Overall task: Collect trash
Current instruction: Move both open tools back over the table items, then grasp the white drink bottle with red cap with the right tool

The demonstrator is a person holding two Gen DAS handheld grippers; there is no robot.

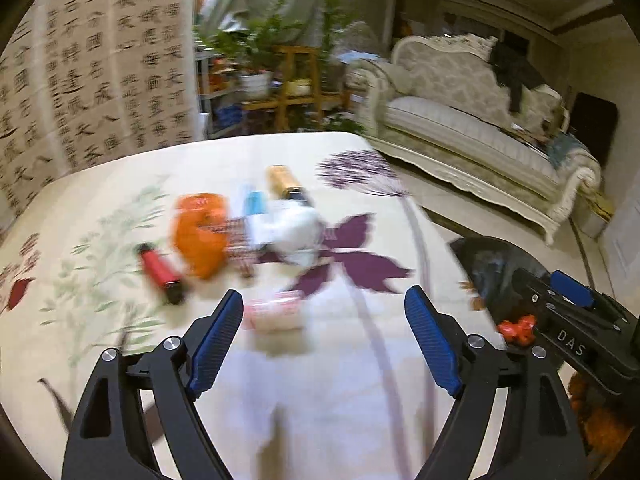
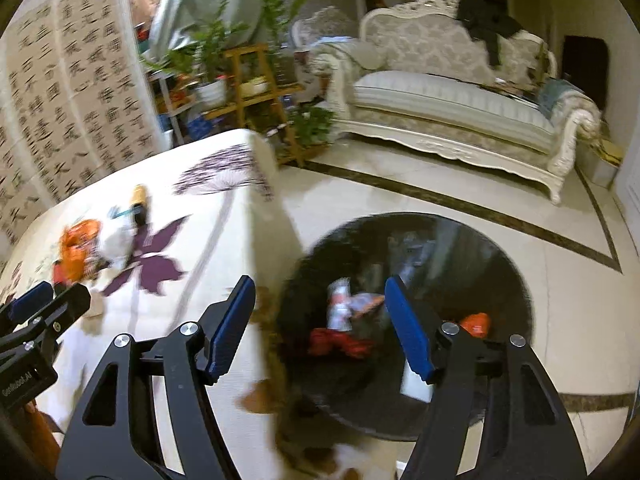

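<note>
Blue-padded and black-framed, the left claw (image 1: 324, 312) stood wide open with nothing between its fingers, poised over a cream tablecloth (image 1: 120, 208) printed with purple flowers. Just ahead of its left pad lay a pink-and-white wrapper (image 1: 274, 314), blurred. Farther out, ahead of the tips, sat the rest of the trash: a red tube (image 1: 160, 272) with a dark end to the left, an orange bag (image 1: 202, 234) beside it, a crumpled white wad (image 1: 298, 232) ahead, and beyond that a blue-and-white packet (image 1: 254, 202) and a tan box (image 1: 284, 182). Motion blur hid finer detail.

The right claw (image 2: 320, 304) was likewise open and empty, held beside the table's edge and above a round bin lined with a black bag (image 2: 504, 264). Between and beyond its fingers, inside the bin, lay a white-and-red wrapper (image 2: 340, 306), a red crumpled piece (image 2: 340, 342) and an orange scrap (image 2: 476, 322); something white (image 2: 416, 386) showed behind the right pad. To this claw's left, the other gripper's body entered the picture over the cloth.

Well beyond both claws stood a cream sofa (image 2: 452, 108), potted plants on a wooden stand (image 2: 248, 80) and a calligraphy screen (image 1: 100, 72) at far left.
</note>
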